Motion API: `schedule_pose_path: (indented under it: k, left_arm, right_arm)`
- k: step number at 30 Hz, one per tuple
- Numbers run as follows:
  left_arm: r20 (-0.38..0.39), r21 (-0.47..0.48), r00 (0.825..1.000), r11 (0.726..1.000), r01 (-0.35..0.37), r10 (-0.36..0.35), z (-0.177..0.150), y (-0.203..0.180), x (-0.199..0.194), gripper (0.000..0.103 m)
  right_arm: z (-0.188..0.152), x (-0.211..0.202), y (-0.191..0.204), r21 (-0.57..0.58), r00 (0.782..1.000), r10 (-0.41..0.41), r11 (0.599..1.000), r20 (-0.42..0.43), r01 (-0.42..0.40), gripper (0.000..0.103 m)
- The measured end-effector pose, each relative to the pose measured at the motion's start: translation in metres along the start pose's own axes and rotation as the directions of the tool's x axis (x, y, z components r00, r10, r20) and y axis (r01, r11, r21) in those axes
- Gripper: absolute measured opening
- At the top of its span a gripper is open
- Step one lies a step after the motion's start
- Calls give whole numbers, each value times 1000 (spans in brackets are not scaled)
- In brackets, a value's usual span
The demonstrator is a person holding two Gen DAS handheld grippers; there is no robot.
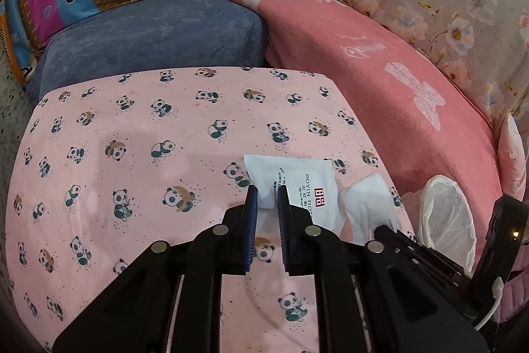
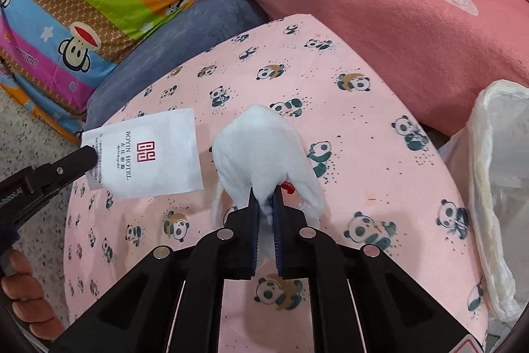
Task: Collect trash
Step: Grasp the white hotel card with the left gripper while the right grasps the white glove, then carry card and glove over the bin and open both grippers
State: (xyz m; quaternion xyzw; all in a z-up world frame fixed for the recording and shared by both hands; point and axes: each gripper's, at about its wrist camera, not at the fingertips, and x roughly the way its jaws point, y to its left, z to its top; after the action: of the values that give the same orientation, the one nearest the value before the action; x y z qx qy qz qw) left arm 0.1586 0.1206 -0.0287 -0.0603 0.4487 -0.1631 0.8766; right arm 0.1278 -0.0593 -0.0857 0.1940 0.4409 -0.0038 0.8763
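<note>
While the left tool [image 1: 267, 196] pinches the hotel packet [image 1: 297, 184], the right tool [image 2: 266, 204] clamps the white slipper [image 2: 264, 151], both lifted for the plastic bag [image 2: 499, 174].

Each fisheye camera is sitting just behind its own gripper, looking forward and steeply down along the fingers at close range. The left wrist view is catching the right gripper [image 1: 401, 237] at its lower right; the right wrist view is catching the left gripper [image 2: 89, 154] at its left. Both are sharing the panda-print cloth [image 1: 139, 128] and white packet [image 2: 155, 154].
</note>
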Motion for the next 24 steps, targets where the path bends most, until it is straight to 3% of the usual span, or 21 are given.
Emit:
schedule_pose_path:
  k: [12,24]
  left_arm:
    - [15,148,995,984,96,-99,-17,-107,-25,12]
    - [-32,288,986,943,168,-166,-31,-209,-10,13]
  right_arm:
    - [-13,-117,-66,115,983,-70,992,169,51,9]
    - [-22,-182,-160,271,958,-148,959,245,79,9]
